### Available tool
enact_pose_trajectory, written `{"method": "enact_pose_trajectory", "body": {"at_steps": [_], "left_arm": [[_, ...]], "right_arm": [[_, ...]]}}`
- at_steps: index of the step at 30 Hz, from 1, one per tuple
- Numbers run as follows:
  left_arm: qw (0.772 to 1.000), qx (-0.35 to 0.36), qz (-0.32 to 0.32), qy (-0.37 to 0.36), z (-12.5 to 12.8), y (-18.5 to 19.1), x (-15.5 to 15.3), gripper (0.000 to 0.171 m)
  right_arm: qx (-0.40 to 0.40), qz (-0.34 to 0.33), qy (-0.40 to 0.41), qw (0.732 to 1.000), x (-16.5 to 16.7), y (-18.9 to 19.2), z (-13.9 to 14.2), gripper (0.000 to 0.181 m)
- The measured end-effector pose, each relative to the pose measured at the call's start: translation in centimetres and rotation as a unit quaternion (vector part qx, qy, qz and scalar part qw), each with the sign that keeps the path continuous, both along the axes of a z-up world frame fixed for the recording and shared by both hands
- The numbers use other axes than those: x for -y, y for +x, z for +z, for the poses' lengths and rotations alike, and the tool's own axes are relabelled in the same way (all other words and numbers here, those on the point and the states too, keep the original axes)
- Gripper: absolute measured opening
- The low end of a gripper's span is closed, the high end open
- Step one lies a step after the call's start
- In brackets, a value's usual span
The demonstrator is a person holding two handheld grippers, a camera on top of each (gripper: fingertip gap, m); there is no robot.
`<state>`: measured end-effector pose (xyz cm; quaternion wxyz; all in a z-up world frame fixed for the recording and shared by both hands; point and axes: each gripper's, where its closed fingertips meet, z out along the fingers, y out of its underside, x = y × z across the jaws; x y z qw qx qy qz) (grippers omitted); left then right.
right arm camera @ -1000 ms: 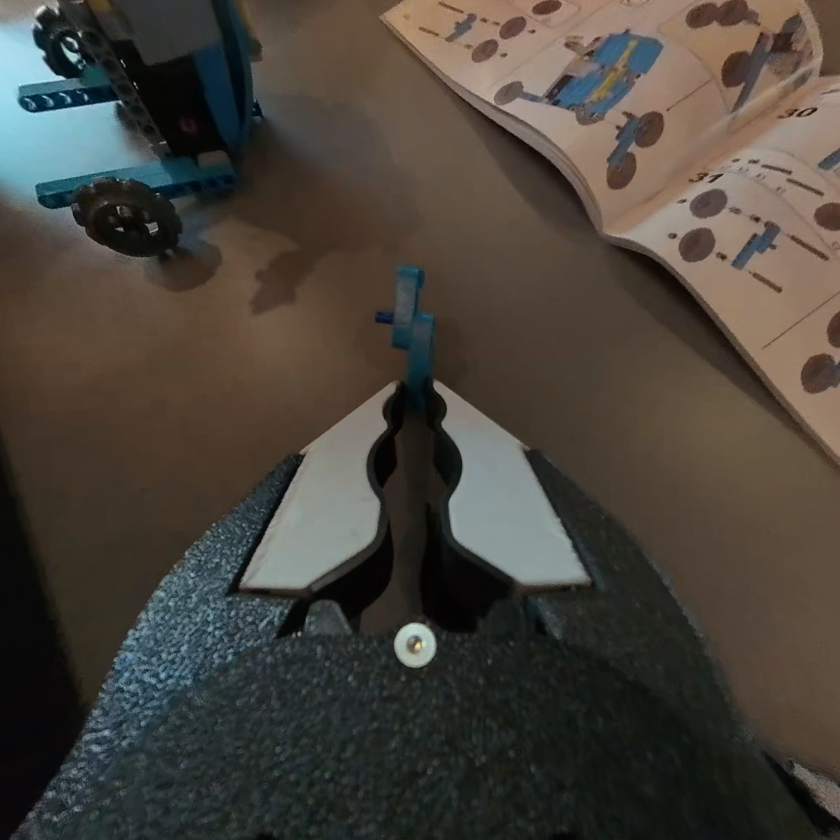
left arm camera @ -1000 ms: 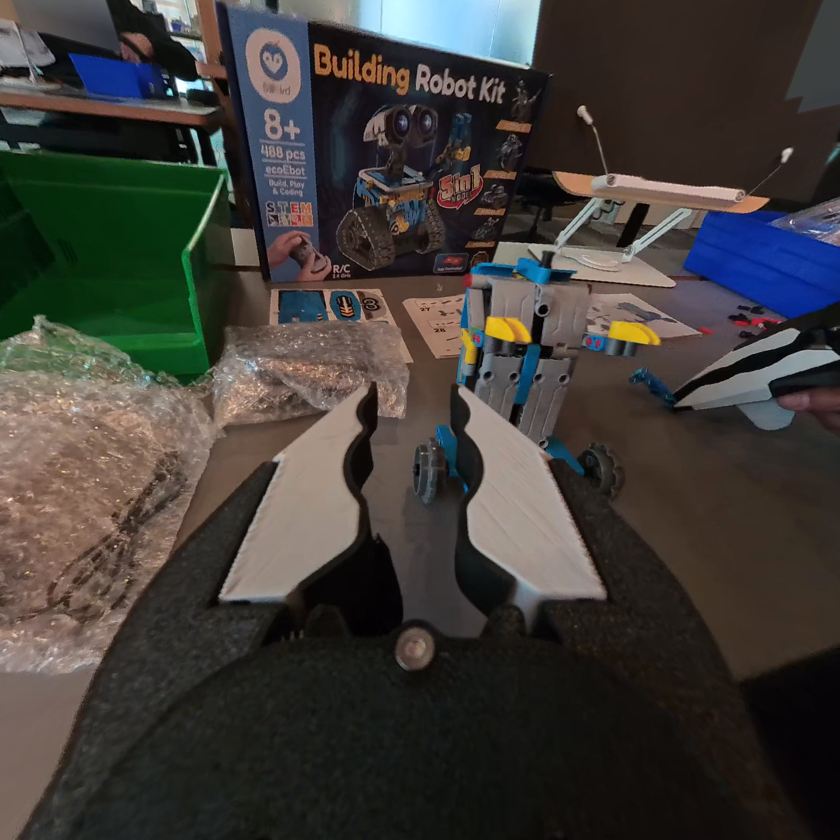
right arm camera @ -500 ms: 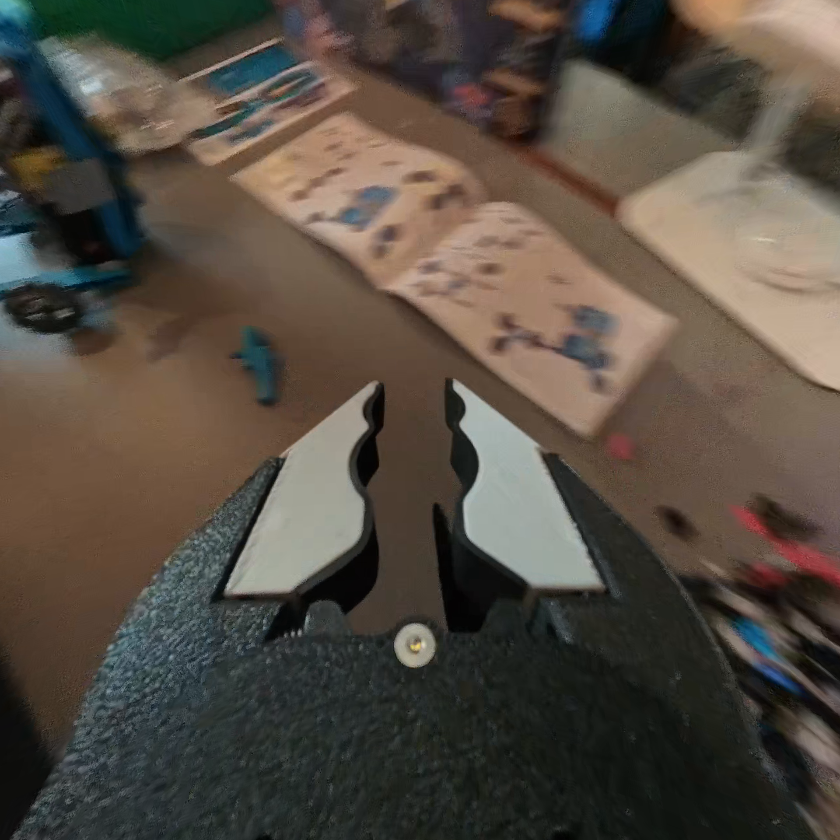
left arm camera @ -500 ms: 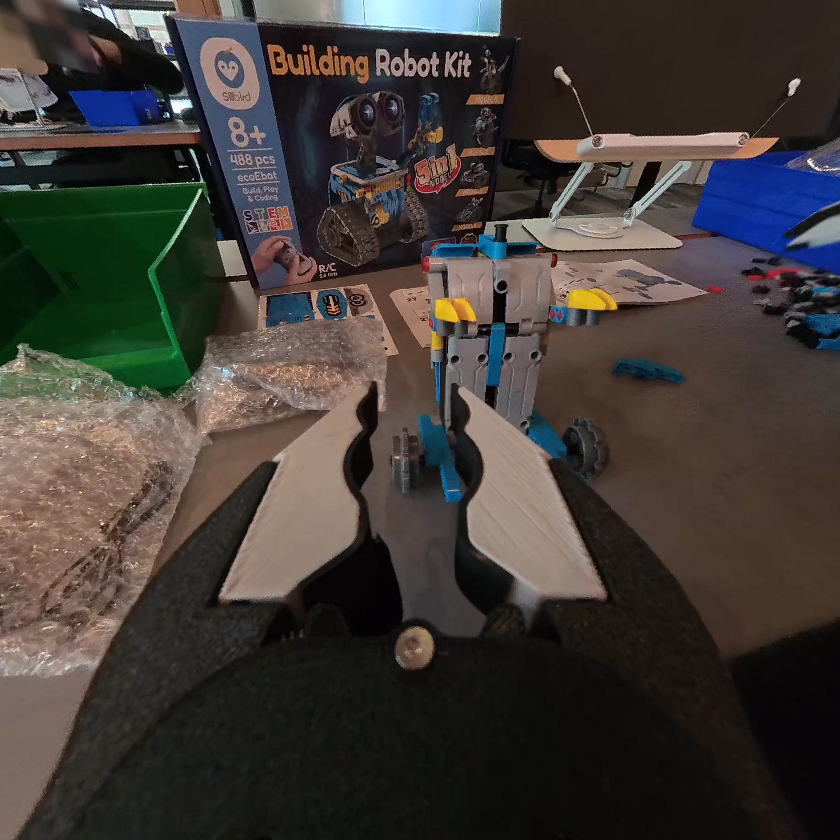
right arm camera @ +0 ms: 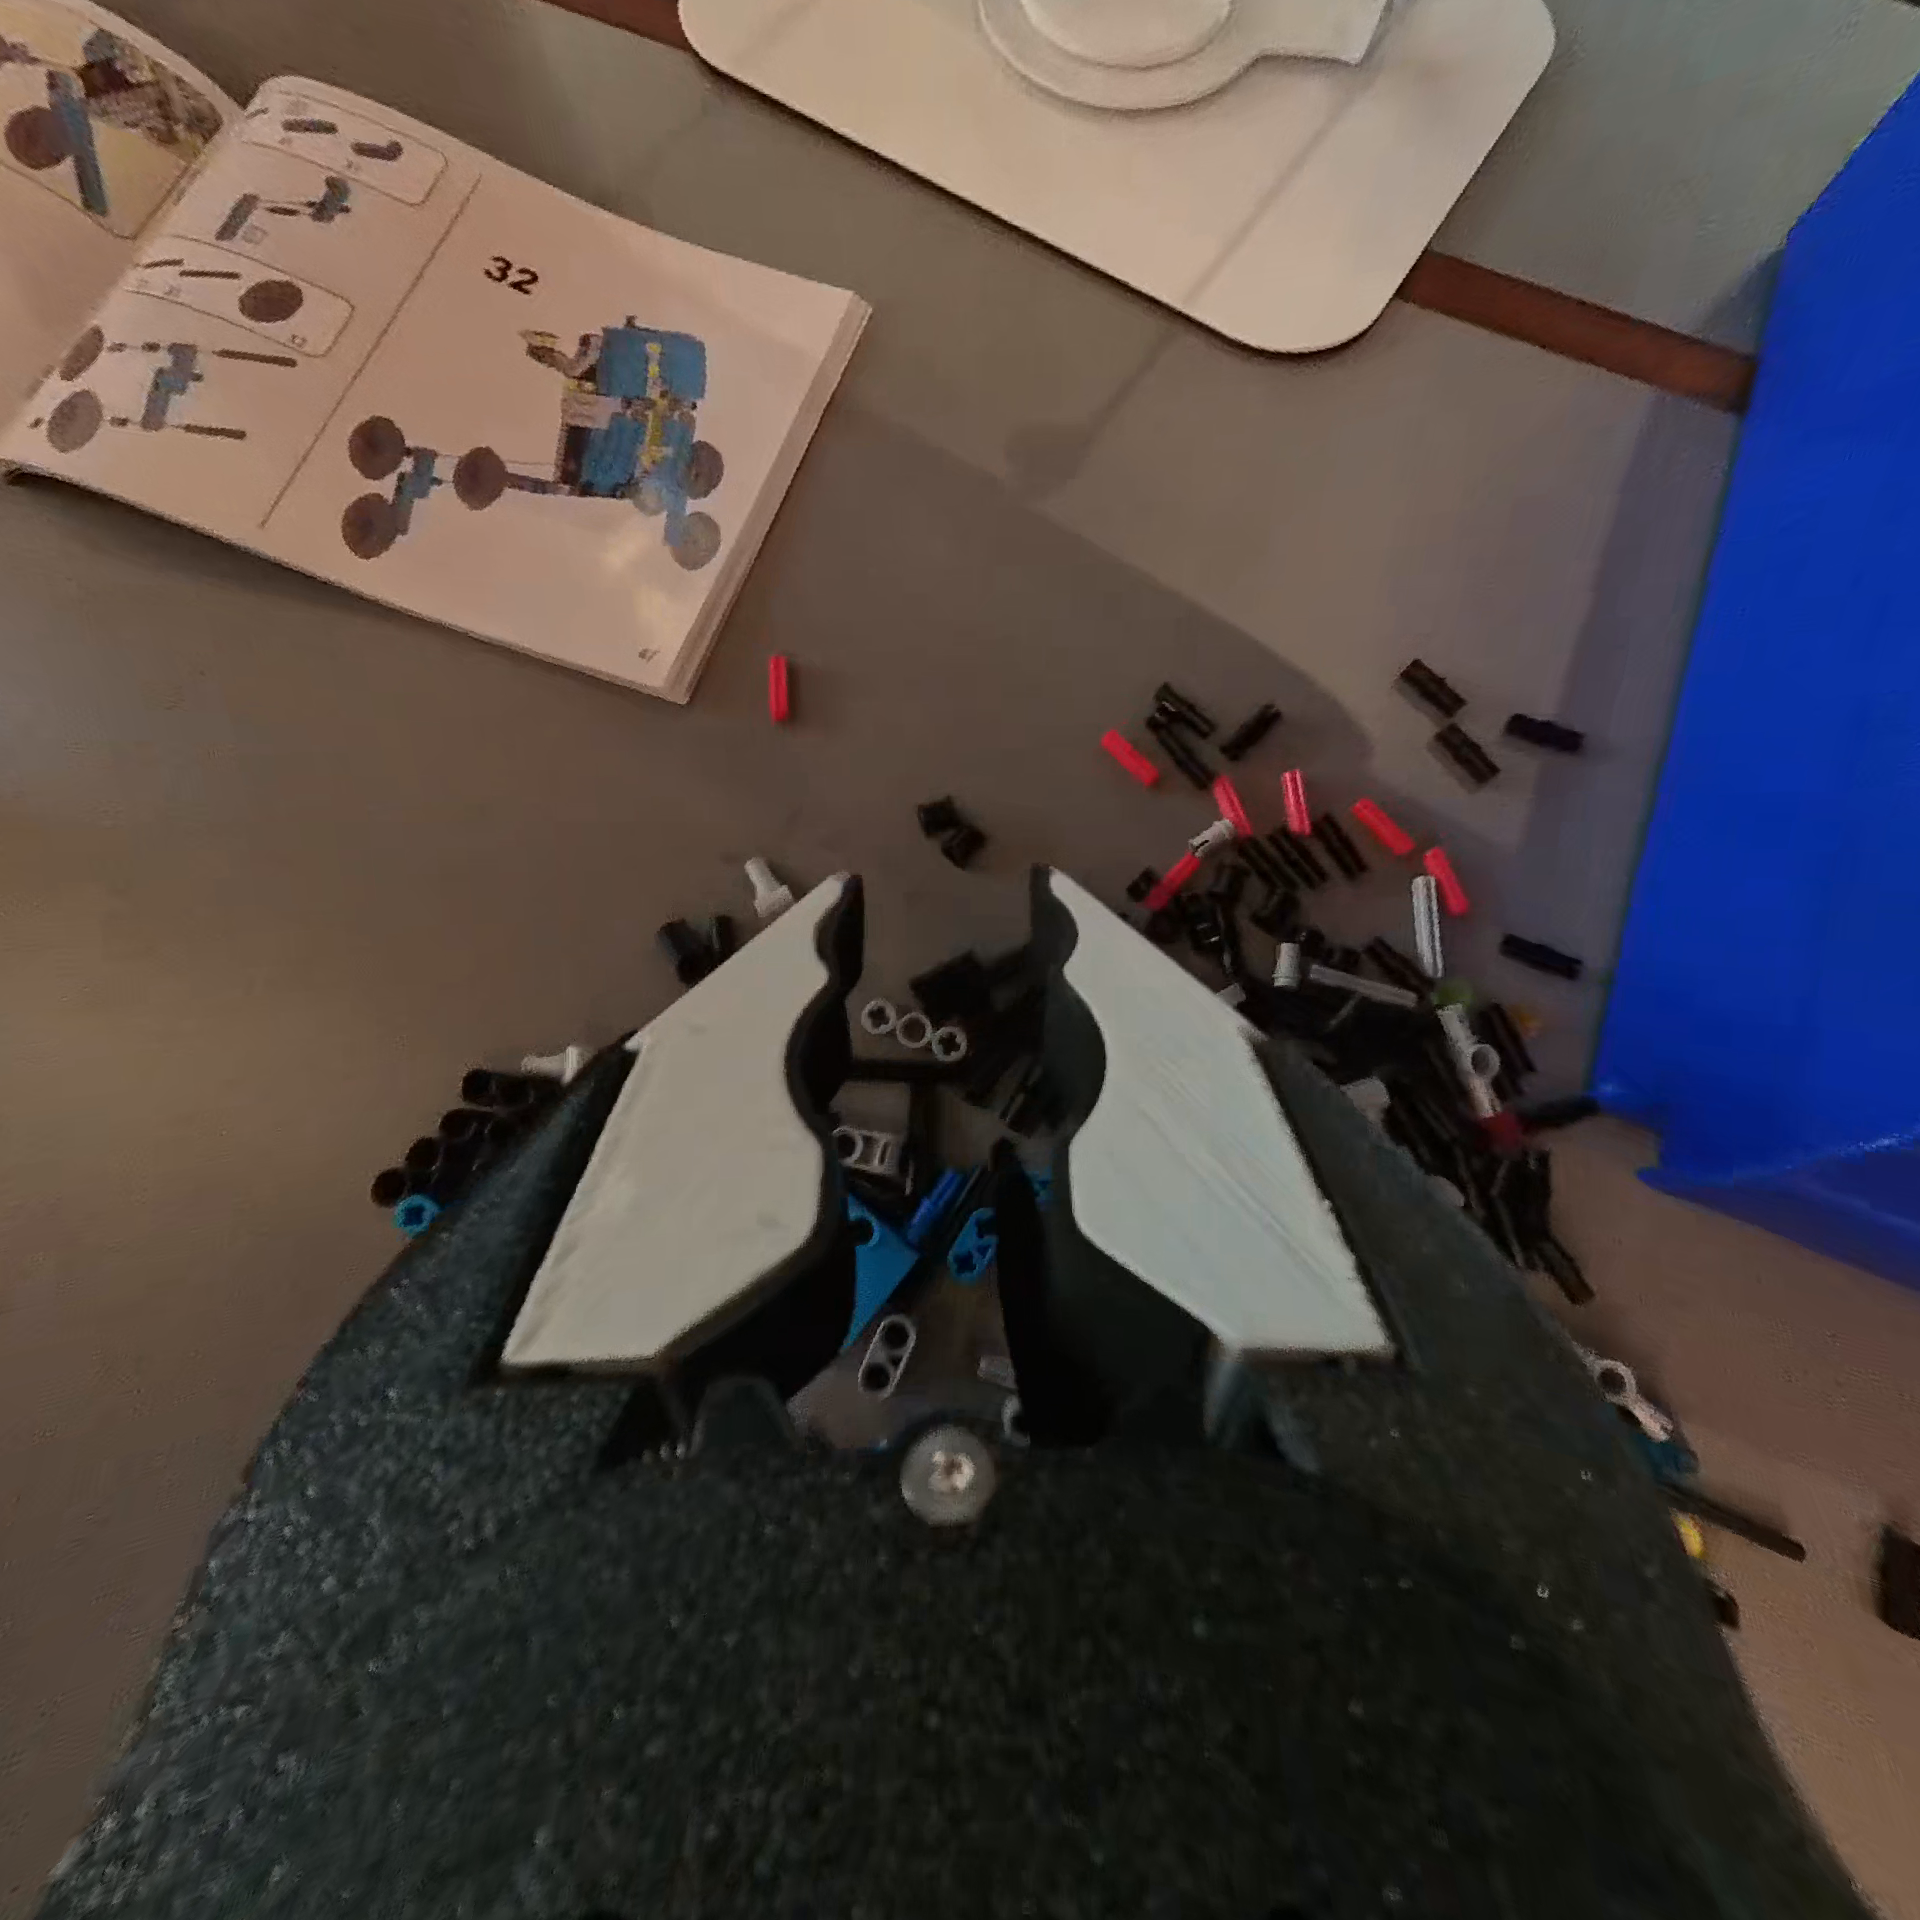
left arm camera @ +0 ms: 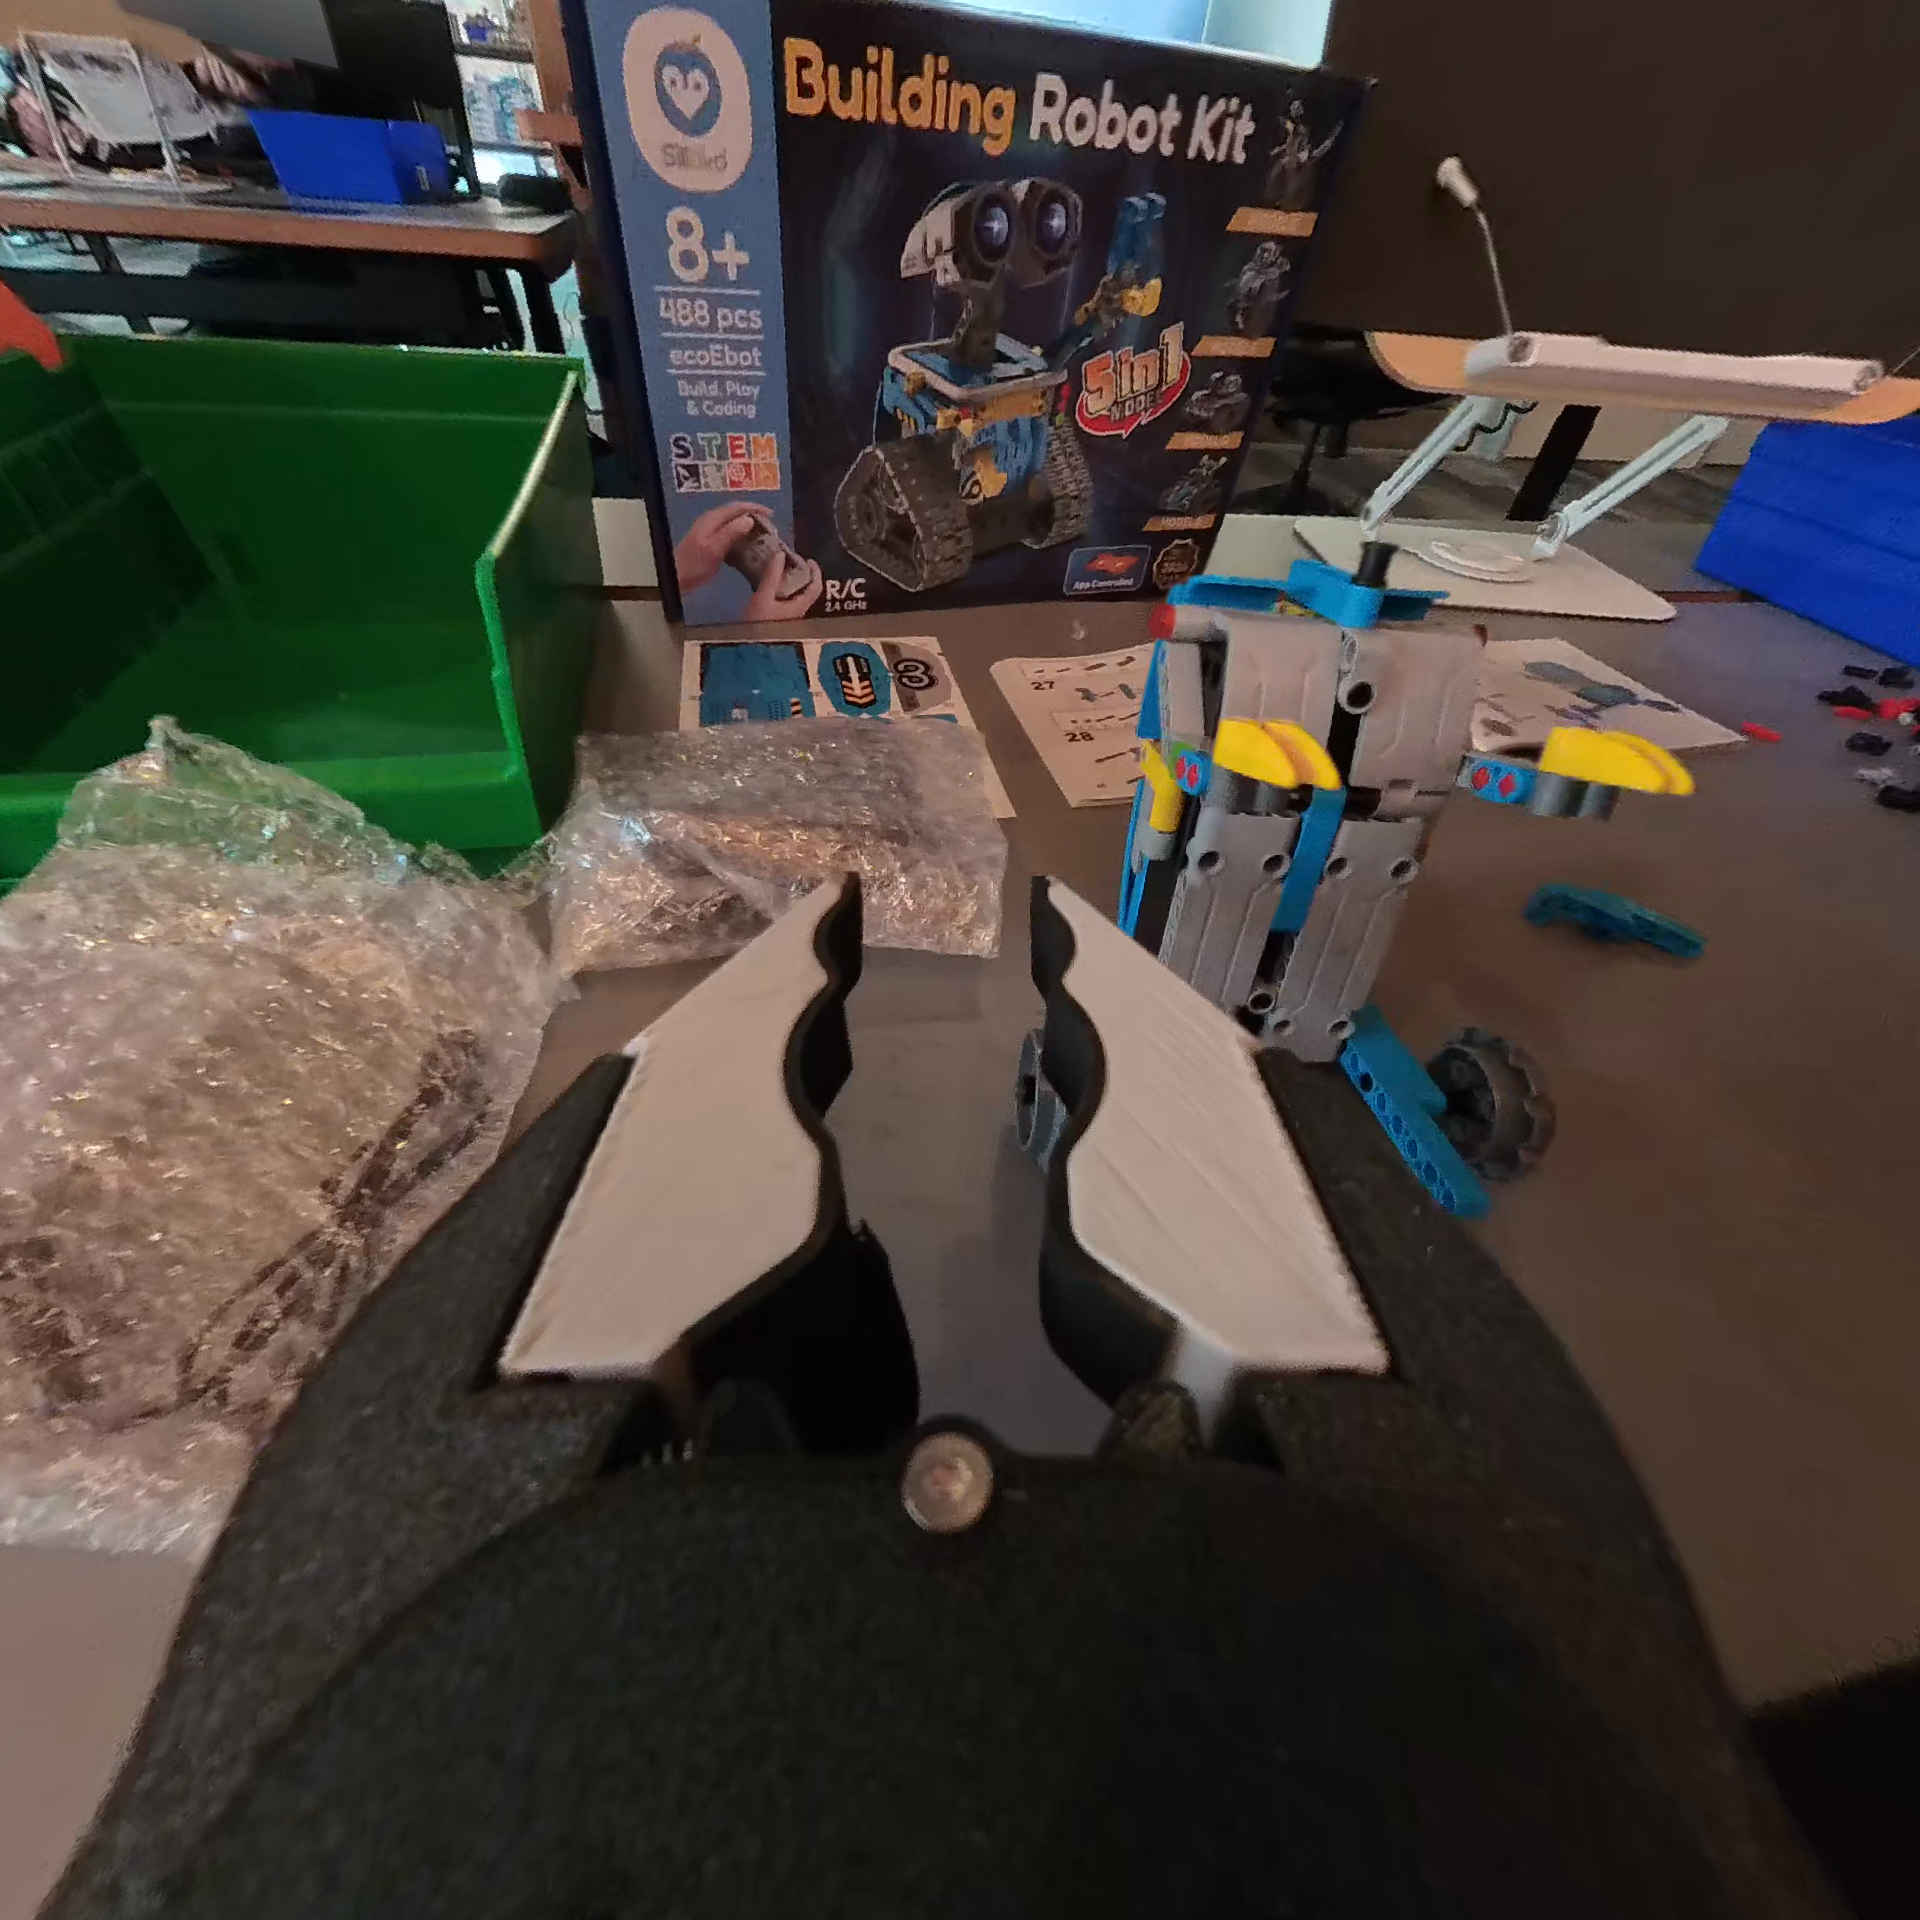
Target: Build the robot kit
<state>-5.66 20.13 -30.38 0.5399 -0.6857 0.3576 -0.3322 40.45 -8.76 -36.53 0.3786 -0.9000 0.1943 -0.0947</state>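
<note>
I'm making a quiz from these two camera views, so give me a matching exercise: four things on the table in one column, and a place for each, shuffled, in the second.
Things
1. half-built toy robot
2. green bin
3. pile of small pegs
4. open booklet

Places
A. under and ahead of the open right gripper
B. far left, behind the bubble-wrap bags
C. just right of the open left gripper
D. left of the pegs, near the white stand base

Pairs: 1-C, 2-B, 3-A, 4-D
</note>
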Motion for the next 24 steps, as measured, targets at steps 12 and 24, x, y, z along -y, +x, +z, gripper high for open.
{"method": "enact_pose_trajectory", "body": {"at_steps": [12,24], "left_arm": [[0.998,0.021,-0.032,-0.048,-0.3,1.3,-0.2,0.032],[0.997,0.022,-0.038,-0.063,-0.6,1.3,-0.2,0.032]], "right_arm": [[-0.002,-0.03,0.047,0.998,-0.2,1.2,0.9,0.021],[-0.02,-0.02,0.013,1.0,-0.7,0.6,-1.2,0.017]]}}
